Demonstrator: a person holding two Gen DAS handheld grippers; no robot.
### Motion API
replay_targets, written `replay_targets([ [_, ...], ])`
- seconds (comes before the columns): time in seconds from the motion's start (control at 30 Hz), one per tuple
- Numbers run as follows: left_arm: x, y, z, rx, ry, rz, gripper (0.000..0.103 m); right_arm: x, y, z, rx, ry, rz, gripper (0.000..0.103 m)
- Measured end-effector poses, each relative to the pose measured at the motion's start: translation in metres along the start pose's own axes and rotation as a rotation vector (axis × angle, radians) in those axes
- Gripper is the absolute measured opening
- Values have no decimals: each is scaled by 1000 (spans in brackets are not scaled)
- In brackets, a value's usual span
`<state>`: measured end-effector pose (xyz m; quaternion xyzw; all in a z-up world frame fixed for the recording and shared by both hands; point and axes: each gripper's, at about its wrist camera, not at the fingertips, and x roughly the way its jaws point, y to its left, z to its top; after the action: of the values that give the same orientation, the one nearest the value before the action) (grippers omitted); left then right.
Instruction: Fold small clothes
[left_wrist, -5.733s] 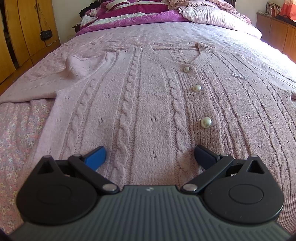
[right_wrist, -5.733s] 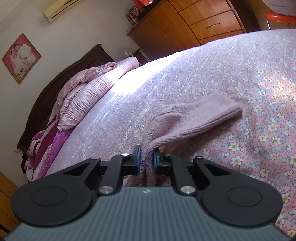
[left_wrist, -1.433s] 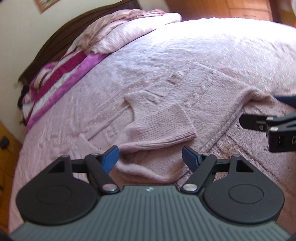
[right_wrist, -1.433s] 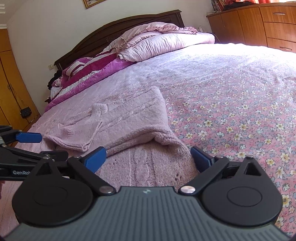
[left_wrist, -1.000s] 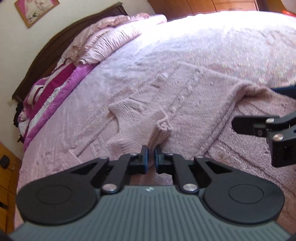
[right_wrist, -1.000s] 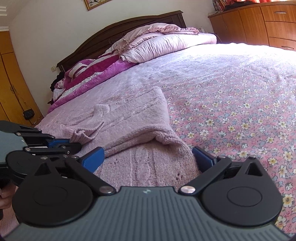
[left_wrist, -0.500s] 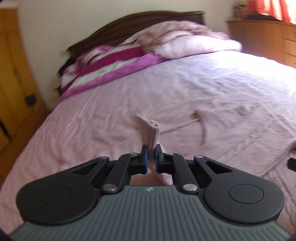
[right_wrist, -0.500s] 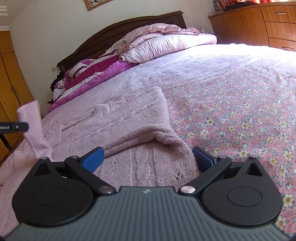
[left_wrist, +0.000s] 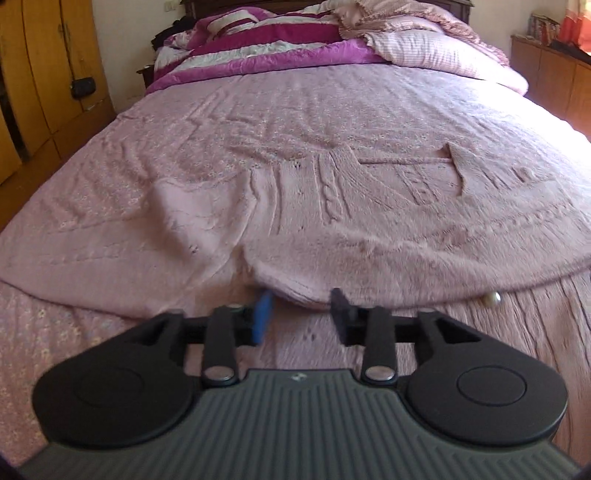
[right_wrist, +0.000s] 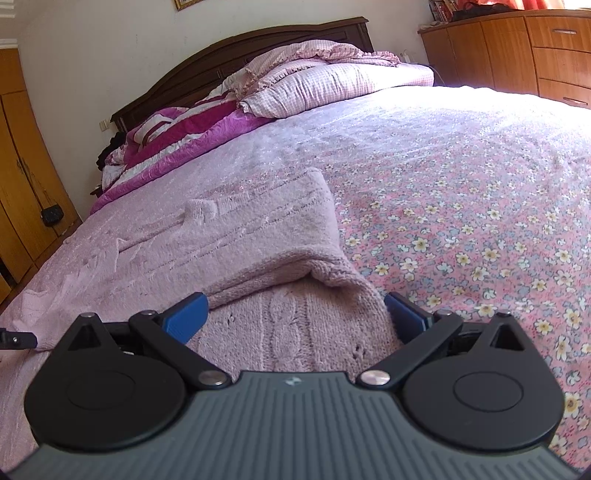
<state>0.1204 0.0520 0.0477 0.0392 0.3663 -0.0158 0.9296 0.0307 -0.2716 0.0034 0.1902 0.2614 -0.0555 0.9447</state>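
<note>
A pink cable-knit cardigan (left_wrist: 332, 192) lies flat on the bed, one sleeve folded across its body. The sleeve's cuff (left_wrist: 295, 290) rests just ahead of my left gripper (left_wrist: 301, 308). That gripper's jaws are opening; the cuff lies loose at the tips and the pads do not press on it. A pearl button (left_wrist: 492, 298) shows to the right. In the right wrist view my right gripper (right_wrist: 295, 314) stands wide open over the cardigan (right_wrist: 258, 240) near its folded side, holding nothing. The left gripper's tip (right_wrist: 18, 339) shows at the far left edge.
The floral bedspread (right_wrist: 461, 221) stretches to the right. Folded magenta quilts and pillows (left_wrist: 295, 40) are piled at the dark headboard (right_wrist: 240, 55). A wooden wardrobe (left_wrist: 44, 74) stands to the left and a chest of drawers (right_wrist: 535, 48) to the right.
The left gripper shut on the sleeve cuff, carried it leftward across the cardigan while rolling, then parted its jaws and let the cuff drop. The right gripper stayed still and open.
</note>
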Motion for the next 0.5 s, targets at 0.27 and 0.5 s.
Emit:
replay_targets([
  [0.27,0,24,19,-49,-47,-9,67,-21,12,36,-24,6,-6,103],
  [0.5,24,31,31,-56,-4,-3,67,-1,50,73,-168,32,18,103],
])
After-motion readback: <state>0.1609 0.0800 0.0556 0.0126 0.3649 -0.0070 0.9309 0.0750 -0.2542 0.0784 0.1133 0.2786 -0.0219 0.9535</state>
